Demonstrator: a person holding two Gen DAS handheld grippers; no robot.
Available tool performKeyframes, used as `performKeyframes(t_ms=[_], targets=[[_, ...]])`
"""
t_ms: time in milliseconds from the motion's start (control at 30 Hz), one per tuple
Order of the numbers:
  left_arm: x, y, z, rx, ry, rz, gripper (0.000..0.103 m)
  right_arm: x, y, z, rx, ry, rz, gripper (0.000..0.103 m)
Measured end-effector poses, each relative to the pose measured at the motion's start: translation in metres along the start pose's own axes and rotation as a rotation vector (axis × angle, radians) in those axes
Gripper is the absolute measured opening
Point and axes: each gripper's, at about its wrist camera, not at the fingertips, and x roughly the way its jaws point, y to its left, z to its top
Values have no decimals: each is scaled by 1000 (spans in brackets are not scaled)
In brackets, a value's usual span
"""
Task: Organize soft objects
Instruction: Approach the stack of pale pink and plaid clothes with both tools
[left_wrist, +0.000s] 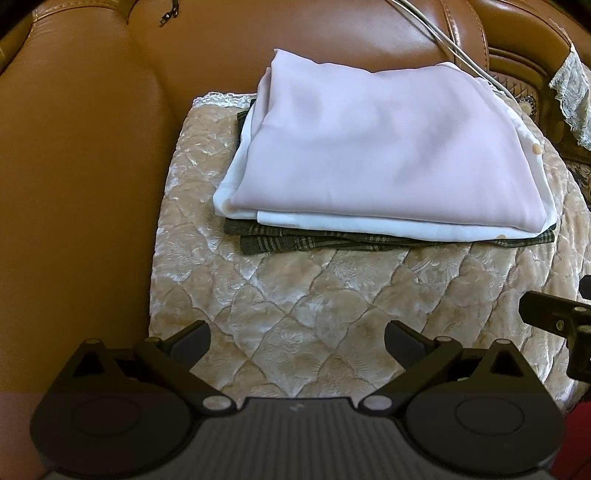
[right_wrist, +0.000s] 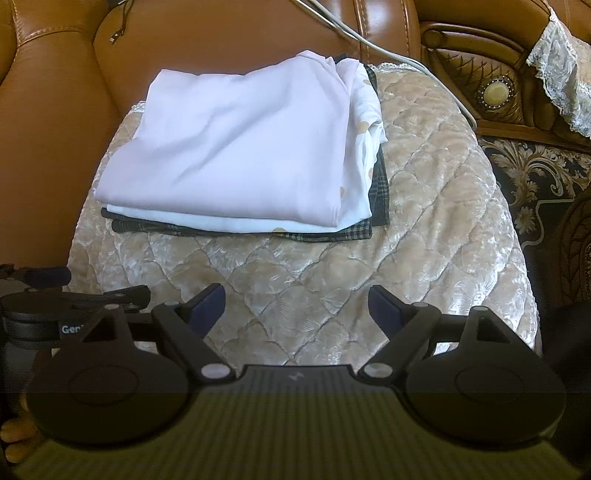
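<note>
- three folded cloths are piled on the quilted seat cover (left_wrist: 295, 295) of a brown leather sofa (left_wrist: 74, 184): a pale lilac cloth (left_wrist: 388, 147) on top, a white dotted cloth (right_wrist: 364, 162) under it, a dark checked cloth (left_wrist: 295, 240) at the bottom.
- the edges line up roughly, widest piece lowest, which looks like a deliberate stack so the pile keeps its shape; the dotted layer bunches out along one side in the right wrist view, so that side is the least tidy.
- the left tongs (left_wrist: 297, 341) are spread wide and hold nothing; the pile lies ahead of them on the cover, well apart, its near edge facing the tips.
- the right tongs (right_wrist: 297, 304) are also spread wide and empty; the pile sits ahead and slightly left of their gap, not touched.
- both tongs hang side by side over the bare front of the cover, which reads as a stand-off position, neither committed to a grip.
- a pale cable (right_wrist: 388, 55) trails over the sofa back behind the pile, clear of both tongs.
</note>
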Motion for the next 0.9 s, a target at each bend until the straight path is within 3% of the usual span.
performKeyframes(t_ms=[900], targets=[[3,-2,9,-1,-3,-15,103,5,1,0,-30,20,-5,92]])
